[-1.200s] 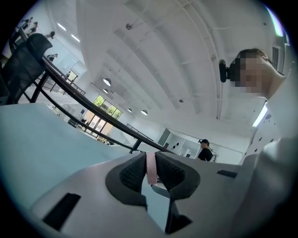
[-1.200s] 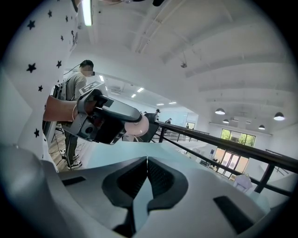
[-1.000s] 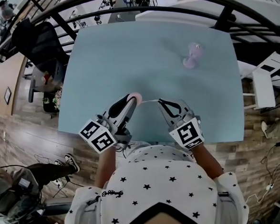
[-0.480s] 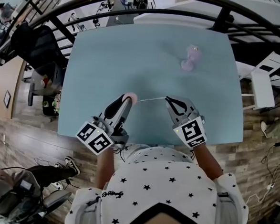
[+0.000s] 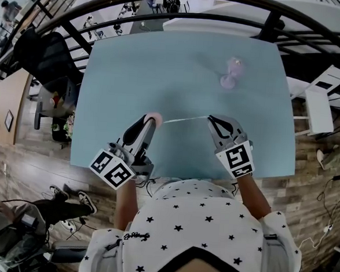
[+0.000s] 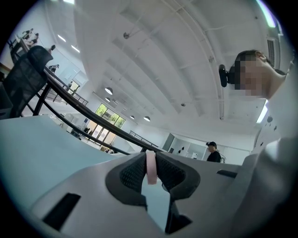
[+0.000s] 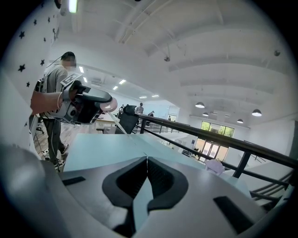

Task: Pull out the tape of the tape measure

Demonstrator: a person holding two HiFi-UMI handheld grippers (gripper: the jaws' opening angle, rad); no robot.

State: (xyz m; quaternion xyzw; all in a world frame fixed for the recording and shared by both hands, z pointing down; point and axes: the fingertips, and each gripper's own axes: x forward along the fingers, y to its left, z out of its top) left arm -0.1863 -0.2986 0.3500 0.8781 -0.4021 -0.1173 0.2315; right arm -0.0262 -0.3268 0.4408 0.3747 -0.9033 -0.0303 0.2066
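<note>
The pale blue bench (image 5: 186, 75) fills the middle of the head view, and both claws are held over its near edge, well apart from each other. The left claw (image 5: 149, 122) is clamped on the tape measure (image 5: 153, 118). In the left gripper view, the tape measure's pink case stands edge-on between the ribbed pads (image 6: 132, 173), pressed from both sides. The right claw (image 5: 212, 119) has its jaws brought together. In the right gripper view, the dark pads meet along one line, and the thin end of the tape (image 5: 185, 119) runs into that seam. The white tape stretches in a nearly straight line above the bench, from the case at the left claw to the tip of the right claw. Toward the far right part of the bench, well away from both claws, a small pale pink object (image 5: 232, 73) stands alone. It is too blurred to tell what it is.
</note>
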